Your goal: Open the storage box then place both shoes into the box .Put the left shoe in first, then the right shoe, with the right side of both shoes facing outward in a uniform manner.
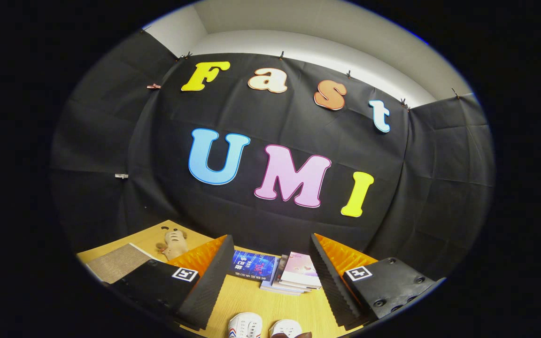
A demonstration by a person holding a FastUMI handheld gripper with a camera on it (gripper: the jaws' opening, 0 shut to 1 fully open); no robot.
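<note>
Tongs [266, 277]: two wedge-shaped fingers set apart with an open gap between them.
Finger [207, 286] inner faces: black, ridged like fine saw teeth.
Finger outer faces: bright orange with a raised diamond pattern.
Finger mounts [388, 281]: chunky black blocks, one behind each finger, matte and rounded at the corners.
Screws: several round black screw heads sunk into the mount behind the right-hand finger.
Markings: a small white square tag with a black coded pattern on each mount, close to the finger's base.

Matt wooden table [251, 300], glossy paper books [294, 274], ribbed rubbery tool [263, 277] fingers [204, 286] spread apart.
</note>
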